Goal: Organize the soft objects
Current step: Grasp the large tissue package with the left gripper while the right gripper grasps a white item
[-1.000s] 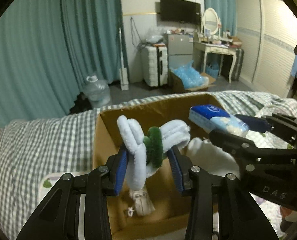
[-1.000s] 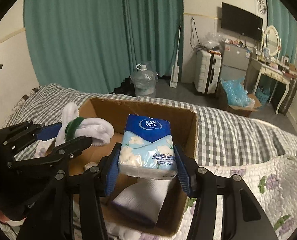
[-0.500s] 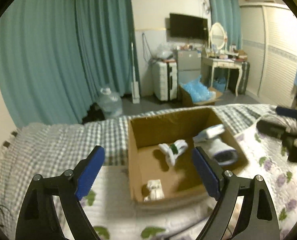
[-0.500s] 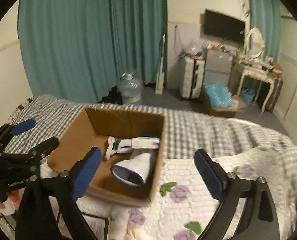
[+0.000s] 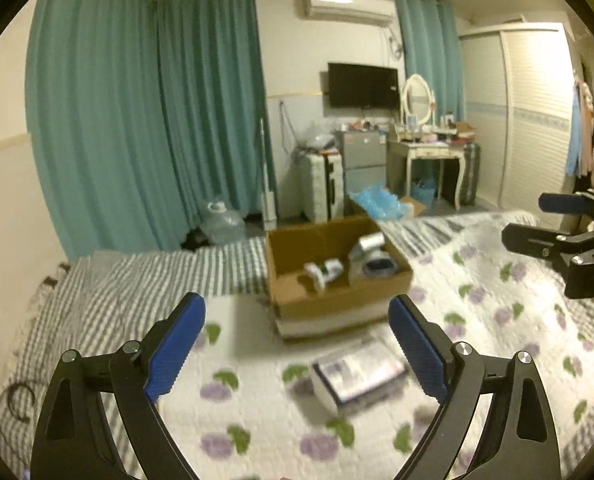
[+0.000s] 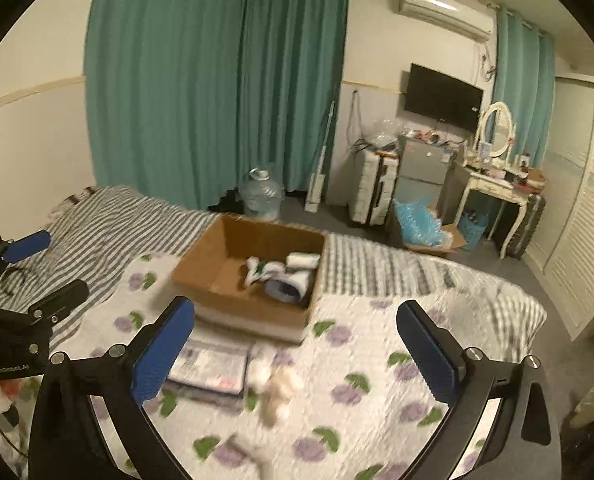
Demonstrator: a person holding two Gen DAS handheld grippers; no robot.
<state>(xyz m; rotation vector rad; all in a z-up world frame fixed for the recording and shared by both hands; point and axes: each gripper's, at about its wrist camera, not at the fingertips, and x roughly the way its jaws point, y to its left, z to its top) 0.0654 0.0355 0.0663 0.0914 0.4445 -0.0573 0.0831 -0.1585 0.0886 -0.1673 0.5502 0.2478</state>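
An open cardboard box (image 5: pixel 339 304) (image 6: pixel 237 300) sits on the bed. Inside it lie a white and green soft toy (image 5: pixel 324 271) (image 6: pixel 261 270) and a blue and white tissue pack (image 5: pixel 373 258) (image 6: pixel 291 286). My left gripper (image 5: pixel 297 350) is open and empty, well back from the box. My right gripper (image 6: pixel 297 350) is open and empty too, also back from the box. A flat printed packet (image 5: pixel 357 372) (image 6: pixel 213 368) lies on the quilt in front of the box. A small cream soft toy (image 6: pixel 279 392) lies beside the packet.
The bed has a floral quilt (image 5: pixel 477 320) over a grey checked sheet (image 5: pixel 117 292). Beyond its far edge stand teal curtains (image 5: pixel 157 120), a water jug (image 6: pixel 261 196), a suitcase (image 5: pixel 323 184) and a dressing table (image 5: pixel 429 160). A wardrobe (image 5: pixel 533 120) is at the right.
Both grippers opened and let the soft toy and the tissue pack drop into the box. Both then pulled back and up, away from the box.
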